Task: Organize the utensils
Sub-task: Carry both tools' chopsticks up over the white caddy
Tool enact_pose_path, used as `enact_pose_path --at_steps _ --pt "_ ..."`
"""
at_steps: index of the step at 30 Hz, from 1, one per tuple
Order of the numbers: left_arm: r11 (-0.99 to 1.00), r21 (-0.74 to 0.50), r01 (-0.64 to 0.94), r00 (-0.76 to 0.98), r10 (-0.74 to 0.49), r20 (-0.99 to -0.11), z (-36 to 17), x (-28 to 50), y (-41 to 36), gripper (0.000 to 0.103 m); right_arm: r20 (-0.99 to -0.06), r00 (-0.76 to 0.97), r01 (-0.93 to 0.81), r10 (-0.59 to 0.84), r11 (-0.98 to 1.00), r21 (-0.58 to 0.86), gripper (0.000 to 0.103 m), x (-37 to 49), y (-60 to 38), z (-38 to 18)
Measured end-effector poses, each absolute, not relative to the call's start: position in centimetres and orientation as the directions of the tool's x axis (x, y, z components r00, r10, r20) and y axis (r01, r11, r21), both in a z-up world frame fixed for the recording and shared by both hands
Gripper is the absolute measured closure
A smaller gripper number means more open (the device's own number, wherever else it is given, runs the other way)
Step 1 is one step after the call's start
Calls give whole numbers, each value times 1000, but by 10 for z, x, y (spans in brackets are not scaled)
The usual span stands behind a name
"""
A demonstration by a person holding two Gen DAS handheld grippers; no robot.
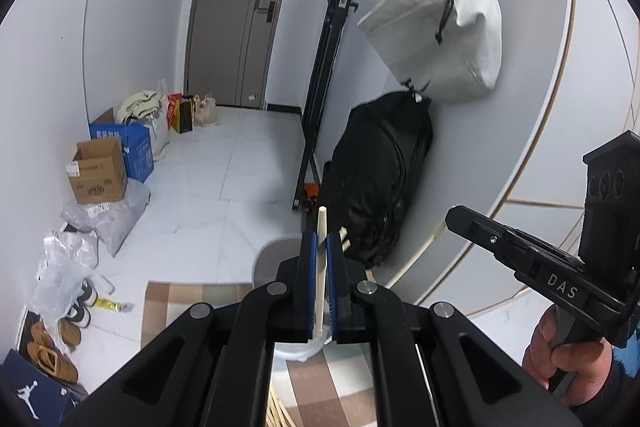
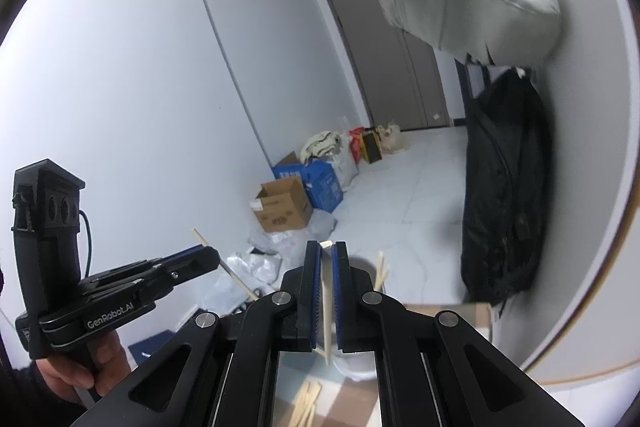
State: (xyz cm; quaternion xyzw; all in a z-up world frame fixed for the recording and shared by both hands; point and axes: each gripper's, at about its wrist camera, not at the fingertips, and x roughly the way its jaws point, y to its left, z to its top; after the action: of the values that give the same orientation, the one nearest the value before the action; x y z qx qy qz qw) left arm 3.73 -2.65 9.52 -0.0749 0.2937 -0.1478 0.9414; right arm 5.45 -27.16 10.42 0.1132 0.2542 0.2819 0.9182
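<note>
Two grippers are showing: the left gripper point(image 1: 319, 283) is clamping one chopstick point(image 1: 321, 259) and the right gripper point(image 2: 327, 301) is clamping another chopstick point(image 2: 327, 307). Two more chopsticks point(image 2: 382, 269) are standing in one white cup point(image 2: 366, 363). Two bags are hanging on the wall, one pale bag point(image 1: 444, 31) and one black bag point(image 1: 376, 179), while two cardboard boxes are sitting on the floor, one brown box point(image 1: 98, 173) and one blue box point(image 1: 136, 149).

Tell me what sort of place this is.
Likely a home entryway: a grey front door, cardboard boxes and shoes along the wall, and bags hanging beside a checked table.
</note>
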Motion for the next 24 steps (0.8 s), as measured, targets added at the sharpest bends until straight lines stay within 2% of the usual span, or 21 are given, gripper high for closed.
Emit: enact_pose_path --at_steps 12,24 --pt "949 -202 242 805 -313 -504 116 70 -20 102 -388 732 -463 560 827 320 98 97 -256 132" --pt "947 -153 284 763 -319 -561 100 111 -32 102 -415 739 -440 530 847 298 98 134 -250 117"
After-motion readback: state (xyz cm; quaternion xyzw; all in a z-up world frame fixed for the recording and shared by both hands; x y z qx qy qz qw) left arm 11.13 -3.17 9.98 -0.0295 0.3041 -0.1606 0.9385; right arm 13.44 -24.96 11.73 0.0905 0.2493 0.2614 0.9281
